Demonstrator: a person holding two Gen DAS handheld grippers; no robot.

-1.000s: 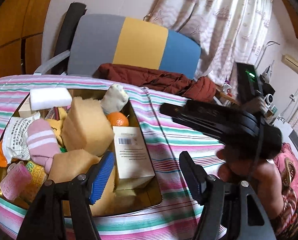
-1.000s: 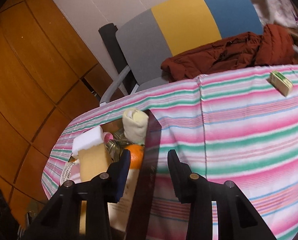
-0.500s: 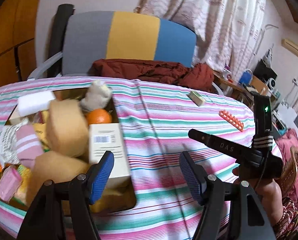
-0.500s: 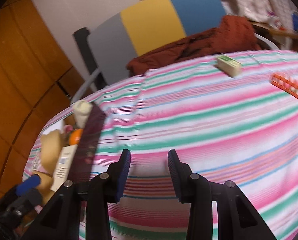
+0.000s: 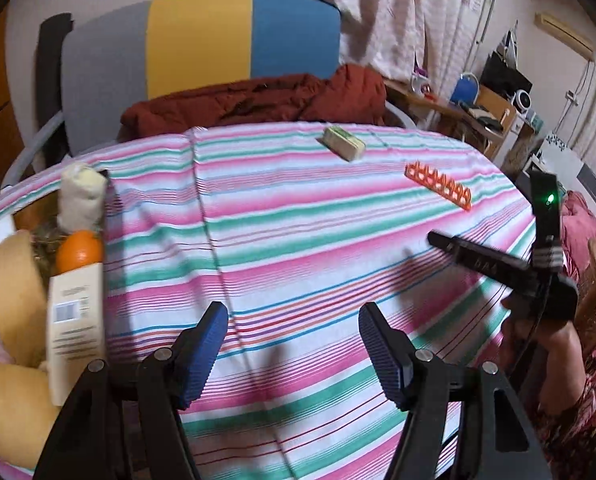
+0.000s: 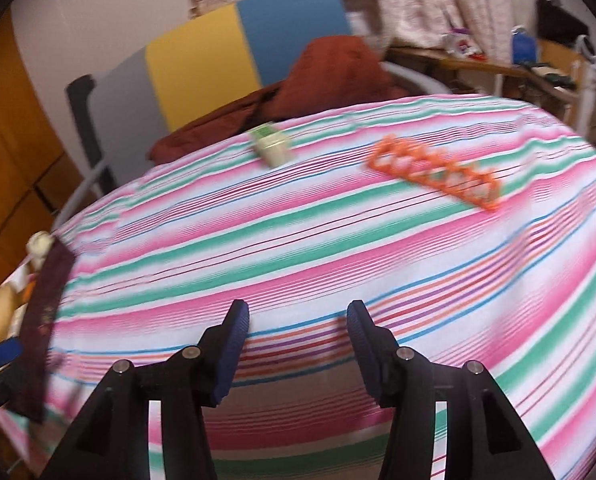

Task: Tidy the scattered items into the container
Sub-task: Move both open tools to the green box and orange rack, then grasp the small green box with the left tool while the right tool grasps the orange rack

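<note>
Orange rack [image 6: 434, 172] flat, thin near far tabletop [image 6: 298, 240] edge: right hand-held gripper [image 6: 298, 344], empty, opening, may snag cloth. Left hand-held gripper [image 5: 292, 354] spread, empty; overfull container [image 5: 106, 188] may spill.

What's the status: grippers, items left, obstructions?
Left gripper open, empty. Right gripper opening, empty. Small box and orange rack loose on cloth; container packed. Path clear.

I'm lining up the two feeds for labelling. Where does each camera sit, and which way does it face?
Left wrist: on the left gripper, looking down across the striped tablecloth; the container at left, the right gripper and hand at right.
Right wrist: on the right gripper, jaws opening, empty, facing the same table.
Shared: small green-topped box, orange clip strip, chair.
</note>
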